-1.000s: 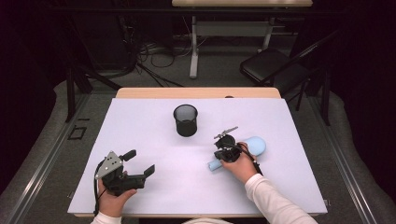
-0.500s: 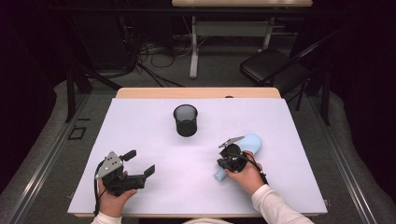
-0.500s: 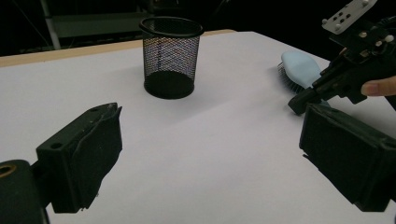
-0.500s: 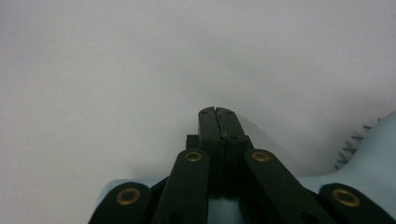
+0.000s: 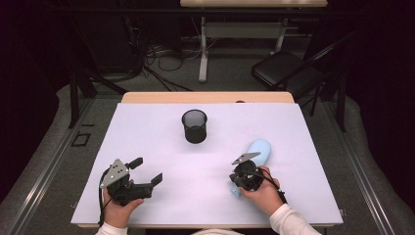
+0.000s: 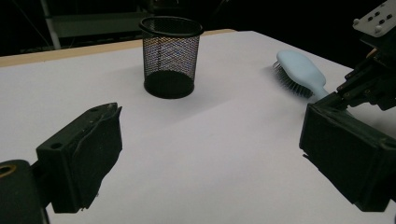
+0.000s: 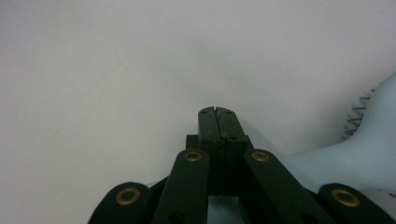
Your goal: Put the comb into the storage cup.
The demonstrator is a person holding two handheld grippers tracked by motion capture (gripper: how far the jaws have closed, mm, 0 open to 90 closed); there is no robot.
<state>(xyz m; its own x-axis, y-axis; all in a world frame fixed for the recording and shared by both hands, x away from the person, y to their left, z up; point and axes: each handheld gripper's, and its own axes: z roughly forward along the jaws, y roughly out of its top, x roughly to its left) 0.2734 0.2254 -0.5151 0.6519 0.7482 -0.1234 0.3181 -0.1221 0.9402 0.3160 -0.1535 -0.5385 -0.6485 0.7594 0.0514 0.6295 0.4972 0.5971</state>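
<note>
- Lay flat on the white table (image 5: 161, 142), bristles down: a pale blue hairbrush (image 5: 258, 151), on the right half, well apart from the black mesh cup (image 5: 195, 126) standing upright near the middle of the far part.
- Ran with its long axis on a slant in the high view: broad head pointing away from the person and a little to the right, handle pointing back toward the person and to the left.
- Showed in the left gripper view (image 6: 301, 70) with the bristles against the table under the pale back, handle leading off toward the other tool.
- Sat over the handle end of the brush: the right gripper (image 5: 243, 175), held in the right hand (image 5: 264, 192), with its grey plate above the handle.
- Pressed together, tip to tip, in the right gripper view (image 7: 217, 113): the jaws, with nothing between them; the pale blue handle passed below and to the right of them, head and a fringe of bristles at the right edge.
- Could not tell whether the closed jaws touched the handle or merely hung just above it.
- Rested near the table's near left corner: the left gripper (image 5: 146, 172), in the left hand (image 5: 117, 211), well apart from brush and cup.
- Spread wide, holding nothing and touching nothing, bare table between them in the left gripper view (image 6: 210, 154).
</note>
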